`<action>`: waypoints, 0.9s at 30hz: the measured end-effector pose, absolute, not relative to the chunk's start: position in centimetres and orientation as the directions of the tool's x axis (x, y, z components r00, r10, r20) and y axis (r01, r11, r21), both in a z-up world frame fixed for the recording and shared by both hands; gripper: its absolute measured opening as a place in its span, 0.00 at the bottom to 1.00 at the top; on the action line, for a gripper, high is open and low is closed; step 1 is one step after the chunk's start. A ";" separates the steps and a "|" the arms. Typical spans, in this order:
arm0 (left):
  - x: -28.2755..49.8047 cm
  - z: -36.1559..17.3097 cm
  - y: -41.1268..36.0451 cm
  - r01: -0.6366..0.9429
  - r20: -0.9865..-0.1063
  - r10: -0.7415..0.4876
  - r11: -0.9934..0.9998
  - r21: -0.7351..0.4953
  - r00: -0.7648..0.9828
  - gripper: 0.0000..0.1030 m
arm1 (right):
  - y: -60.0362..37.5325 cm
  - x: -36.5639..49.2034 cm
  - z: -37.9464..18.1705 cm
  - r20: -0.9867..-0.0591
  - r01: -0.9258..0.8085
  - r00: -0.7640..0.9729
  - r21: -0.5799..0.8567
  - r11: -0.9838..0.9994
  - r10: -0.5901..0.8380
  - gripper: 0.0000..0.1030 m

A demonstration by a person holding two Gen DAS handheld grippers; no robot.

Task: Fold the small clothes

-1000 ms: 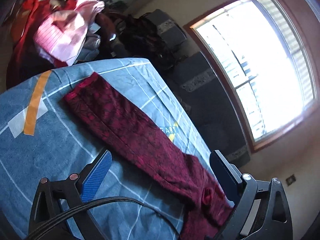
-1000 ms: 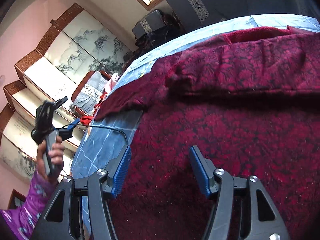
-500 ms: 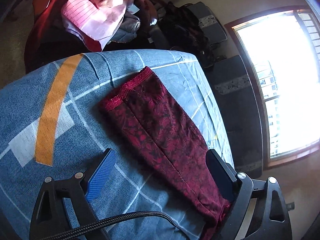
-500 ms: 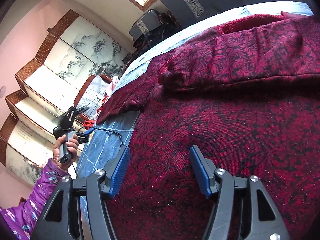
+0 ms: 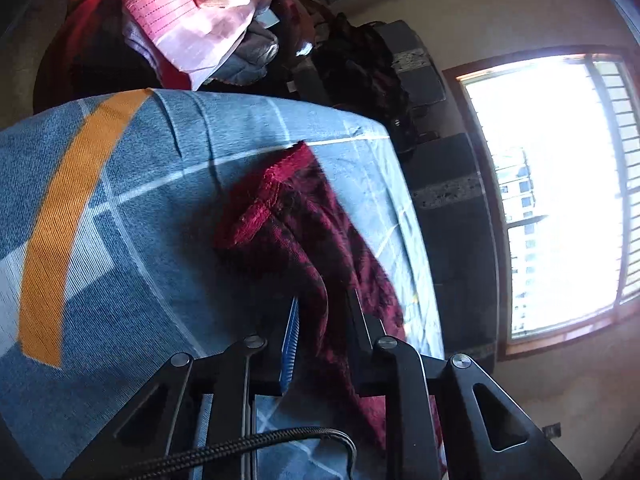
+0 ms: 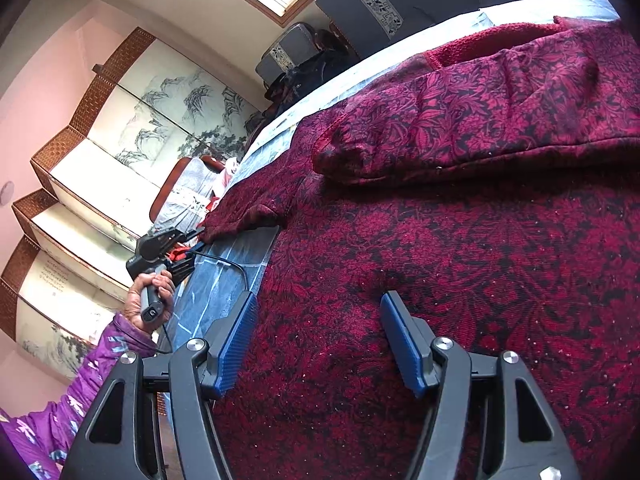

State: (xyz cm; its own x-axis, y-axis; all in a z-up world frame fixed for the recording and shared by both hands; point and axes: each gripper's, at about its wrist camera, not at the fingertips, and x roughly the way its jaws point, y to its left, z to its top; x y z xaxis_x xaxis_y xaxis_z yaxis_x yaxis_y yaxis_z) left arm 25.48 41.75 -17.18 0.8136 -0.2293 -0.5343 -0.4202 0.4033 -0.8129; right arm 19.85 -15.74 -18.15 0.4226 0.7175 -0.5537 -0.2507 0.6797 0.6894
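- Landmark: blue cloth (image 5: 168, 216) with an orange stripe (image 5: 68, 216), spread as the work surface.
- Garment (image 6: 460, 240): dark red, floral pattern, lying on the blue cloth. Its body fills most of the right wrist view, with one sleeve folded across the top.
- Sleeve (image 5: 304, 240): extends toward the far edge of the blue cloth; the cuff (image 5: 276, 184) is bunched and lifted off it.
- Left gripper (image 5: 320, 320): jaws closing, nearly together, with sleeve fabric pinched between them.
- Right gripper (image 6: 316, 344): jaws spread, nothing between them, poised over the garment body.
- Hand (image 6: 154, 296): grips the left gripper's handle at the near edge of the blue cloth; purple sleeve below it.
- Clothes pile (image 5: 208, 28): pink and grey items beyond the far edge of the blue cloth.
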 end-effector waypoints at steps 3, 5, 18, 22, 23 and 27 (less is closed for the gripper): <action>25.6 -13.0 39.1 -0.326 -0.505 -0.206 0.554 -0.766 0.838 0.19 | -15.9 19.9 -18.2 -0.546 -0.247 0.424 0.697 0.673 0.722 0.60; 25.9 -10.1 36.8 -0.249 -0.474 -0.222 0.624 -0.741 0.852 0.15 | -16.1 19.9 -18.2 -0.543 -0.245 0.427 0.701 0.670 0.723 0.60; 25.4 -4.4 31.1 -0.107 -0.492 -0.391 0.689 -0.717 0.778 0.28 | -19.1 19.5 -18.4 -0.491 -0.197 0.469 0.752 0.629 0.734 0.62; 24.4 -10.1 35.8 -0.287 -0.572 -0.368 0.595 -0.751 0.733 0.48 | -18.9 19.4 -18.2 -0.499 -0.206 0.467 0.742 0.638 0.730 0.64; 24.4 -11.2 36.7 -0.313 -0.579 -0.370 0.572 -0.758 0.727 0.49 | -18.9 19.4 -18.2 -0.500 -0.208 0.468 0.739 0.641 0.729 0.64; 25.2 -14.5 39.2 -0.402 -0.629 -0.365 0.529 -0.747 0.687 0.49 | -18.8 19.4 -18.1 -0.504 -0.204 0.469 0.737 0.645 0.725 0.64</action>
State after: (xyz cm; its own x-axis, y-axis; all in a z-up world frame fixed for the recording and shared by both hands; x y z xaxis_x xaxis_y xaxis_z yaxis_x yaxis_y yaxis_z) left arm 25.16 39.24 -14.54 0.6866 -0.3654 -0.6286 -0.4025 0.5290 -0.7471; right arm 19.37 -18.77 -18.15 0.4693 0.7248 -0.5045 -0.2041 0.6448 0.7366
